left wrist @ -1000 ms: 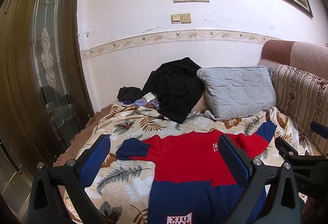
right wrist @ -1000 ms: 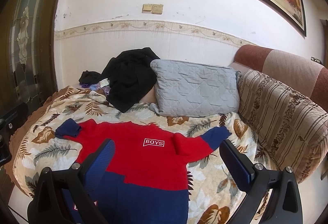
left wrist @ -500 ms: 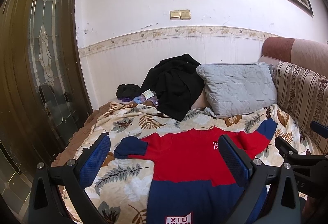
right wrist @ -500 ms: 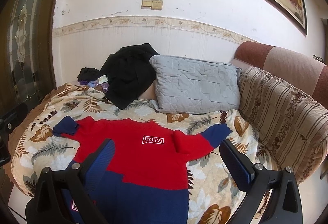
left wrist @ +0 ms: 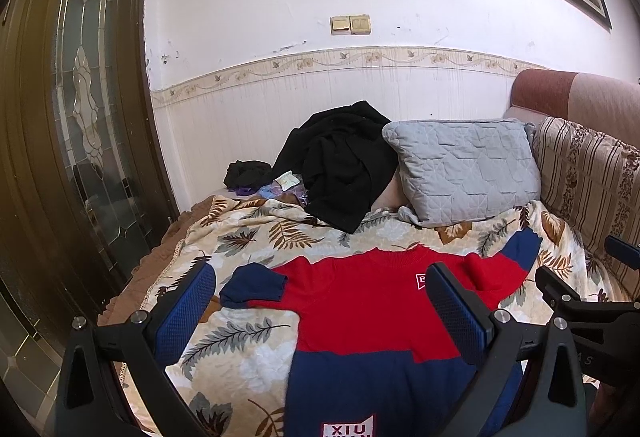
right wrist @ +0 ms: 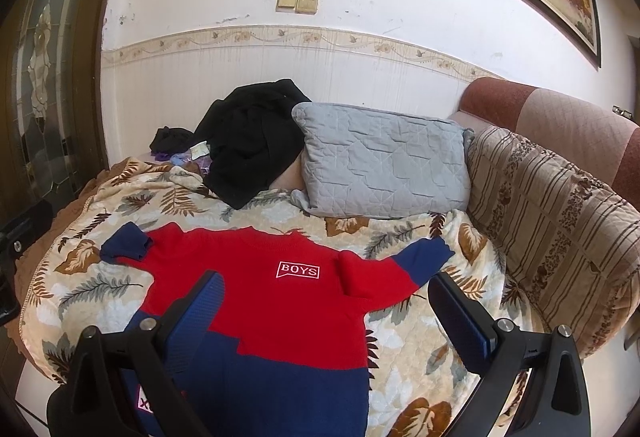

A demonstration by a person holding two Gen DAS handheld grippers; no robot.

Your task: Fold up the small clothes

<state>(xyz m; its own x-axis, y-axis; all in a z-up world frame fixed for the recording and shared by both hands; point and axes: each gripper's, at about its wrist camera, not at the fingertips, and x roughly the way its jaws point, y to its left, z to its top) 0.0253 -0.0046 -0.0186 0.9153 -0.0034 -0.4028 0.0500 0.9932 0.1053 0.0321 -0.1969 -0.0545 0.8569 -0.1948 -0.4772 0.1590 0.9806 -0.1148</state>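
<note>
- Since the earlier frames, both wrist views have been raised and tipped slightly: more wall is seen above the sofa, and the sweater lies lower in each view; nothing on the blanket has been shifted.
- One red-and-navy knitted child's sweater [left wrist: 372, 313] [right wrist: 276, 301] is laid flat, front up, on the blanket, neckline toward the wall. Two sleeves are counted: one is folded short with its navy cuff [left wrist: 252, 285] turned back, the other is stretched out toward the sofa back [right wrist: 420, 257].
- Two white labels are seen on the sweater: "BOYS" [right wrist: 299, 270] on the chest and a patch beginning "XIU" [left wrist: 348, 429] near the hem.
- One left gripper [left wrist: 320, 313], black with blue pads, is held above the sweater, jaws spread wide, nothing between them.
- One right gripper [right wrist: 324, 321], of the same build, is held above the sweater's lower half, jaws likewise spread wide and gripping nothing.
- One cream leaf-patterned fleece blanket [left wrist: 248, 233] [right wrist: 400, 233] is spread over the seat.
- One grey quilted square pillow [left wrist: 460, 173] [right wrist: 384, 165] is leaned at the back.
- One large heap of black clothing [left wrist: 344, 165] [right wrist: 252, 137] is piled just beside the pillow; one smaller dark bundle [left wrist: 246, 173] lies near it.
- Two brass-coloured wall switches [left wrist: 351, 24] are mounted side by side.
</note>
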